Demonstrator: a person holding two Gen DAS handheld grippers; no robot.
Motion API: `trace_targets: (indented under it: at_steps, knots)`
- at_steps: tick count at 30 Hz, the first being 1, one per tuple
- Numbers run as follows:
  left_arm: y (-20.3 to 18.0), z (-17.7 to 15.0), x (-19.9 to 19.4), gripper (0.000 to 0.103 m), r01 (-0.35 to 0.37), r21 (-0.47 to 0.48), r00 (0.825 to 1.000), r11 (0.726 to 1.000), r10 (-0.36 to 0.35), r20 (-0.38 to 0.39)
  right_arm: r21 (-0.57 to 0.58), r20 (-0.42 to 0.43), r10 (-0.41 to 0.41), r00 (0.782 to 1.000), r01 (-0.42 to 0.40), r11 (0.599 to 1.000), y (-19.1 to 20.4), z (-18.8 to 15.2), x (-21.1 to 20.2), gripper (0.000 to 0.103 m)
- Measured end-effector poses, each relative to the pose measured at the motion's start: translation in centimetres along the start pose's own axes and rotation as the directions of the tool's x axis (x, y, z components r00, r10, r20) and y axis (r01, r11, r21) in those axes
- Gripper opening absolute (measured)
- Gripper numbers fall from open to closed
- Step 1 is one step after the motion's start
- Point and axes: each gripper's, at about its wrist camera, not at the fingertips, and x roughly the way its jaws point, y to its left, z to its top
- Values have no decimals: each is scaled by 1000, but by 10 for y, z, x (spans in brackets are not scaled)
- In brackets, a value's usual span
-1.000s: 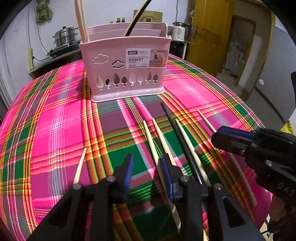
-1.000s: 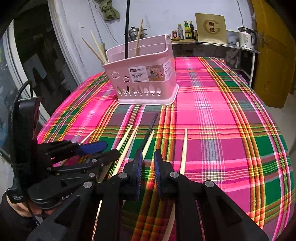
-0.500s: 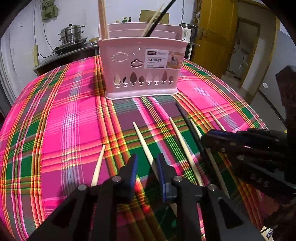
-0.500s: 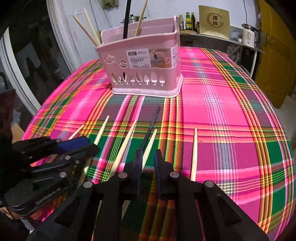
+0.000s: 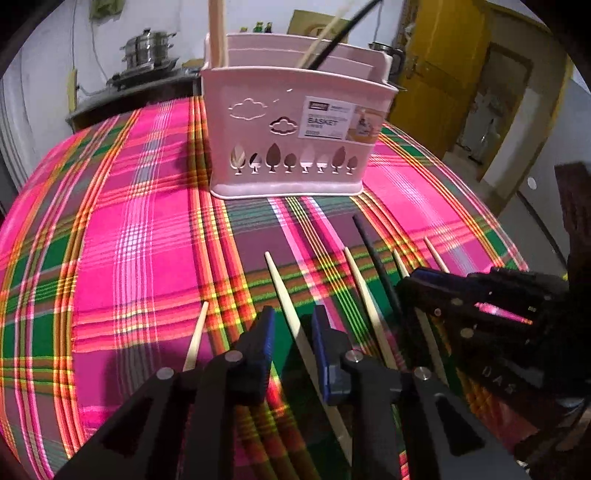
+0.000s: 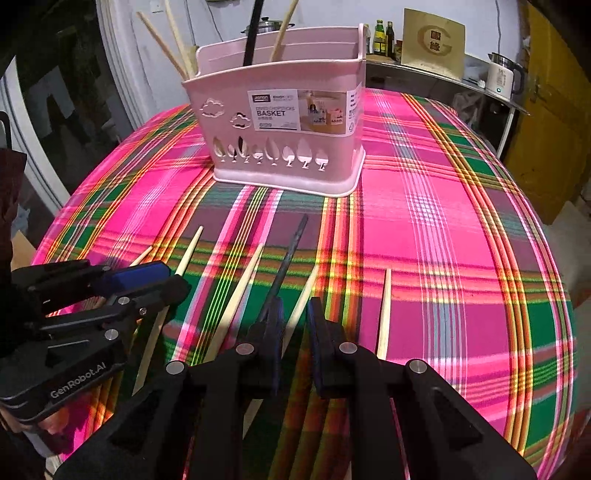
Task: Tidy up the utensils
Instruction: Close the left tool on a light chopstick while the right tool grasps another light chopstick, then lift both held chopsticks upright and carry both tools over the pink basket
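A pink basket stands at the back of the plaid table and holds pale chopsticks and a black one. Several pale chopsticks lie loose in front of it, with one black chopstick among them. My left gripper is open, low over the cloth, its fingers on either side of a pale chopstick. My right gripper is open a little, with a pale chopstick between its fingers. Each gripper also shows in the other's view: the right one, the left one.
The table wears a pink, green and yellow plaid cloth. Steel pots stand on a counter behind. A kettle and bottles sit on a shelf at the back right. A yellow door is on the right.
Both grippers have moved forward and down towards the loose chopsticks. The left gripper narrowed and now straddles a pale chopstick. The right gripper has opened slightly around another.
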Motion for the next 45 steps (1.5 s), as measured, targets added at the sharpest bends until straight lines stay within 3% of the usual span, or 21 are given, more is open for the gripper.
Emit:
trace_targets:
  at_steps: [7, 12, 19, 27, 38, 45]
  knots:
    - [1, 14, 12, 20, 6, -45, 1000, 999, -6, -13, 10, -2, 2, 1000, -2, 1000, -2, 7, 6, 9]
    - [-3, 17, 16, 8, -38, -25, 999, 999, 38, 0, 10, 2, 1, 1000, -1, 1000, -3, 7, 6, 6]
    - [-2, 19, 11, 8, -23, -34, 1000, 999, 23, -8, 44, 34, 48, 998, -50, 998, -9, 10, -5, 5]
    - [-5, 33, -39, 6, 15, -19, 996, 1000, -13, 89, 50, 127, 99, 987, -106, 993, -11, 25, -46, 5]
    - [-9, 57, -118, 6, 45, 17, 966, 999, -48, 253, 12, 301, 115, 947, -125, 992, -4, 47, -119, 5]
    - [-8, 57, -132, 6, 46, 31, 959, 998, -53, 279, -11, 337, 116, 934, -120, 993, -1, 48, -135, 5]
